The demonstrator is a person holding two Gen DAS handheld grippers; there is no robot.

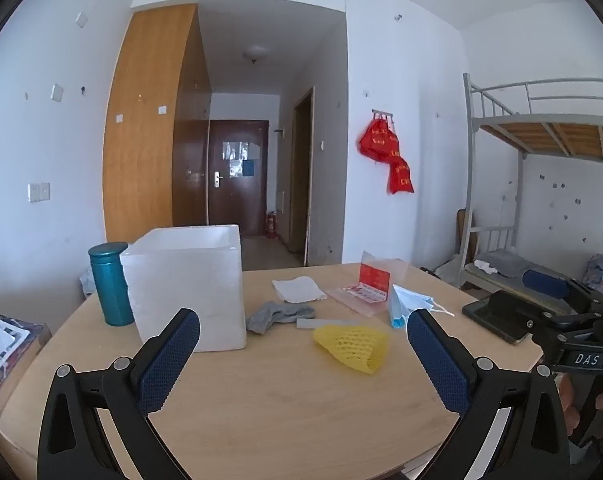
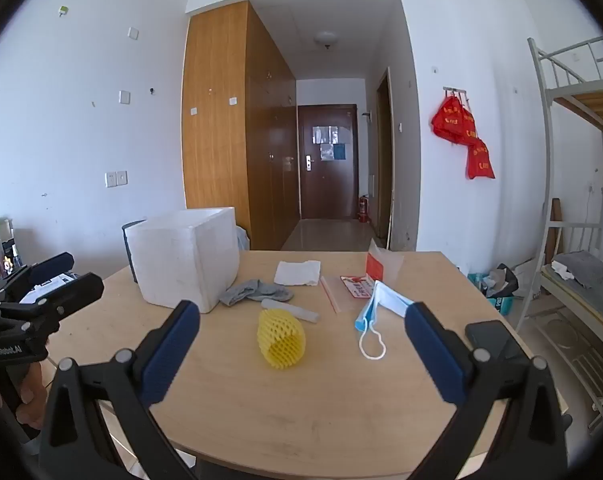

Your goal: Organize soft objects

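Yellow foam-mesh fruit sleeve [image 2: 281,338] lies ahead between my right tongs [image 2: 301,350], which stand wide apart and empty, as do my left tongs [image 1: 303,352]. Risk: closing crushes it flat, or nudges it against the grey crumpled sock [image 2: 257,291] beyond, short of the white foam box [image 2: 183,258].

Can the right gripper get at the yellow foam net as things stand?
Probably yes. The right gripper is open and empty, and the yellow foam net lies on bare table straight ahead between its fingers, apart from the face mask and the grey strip.
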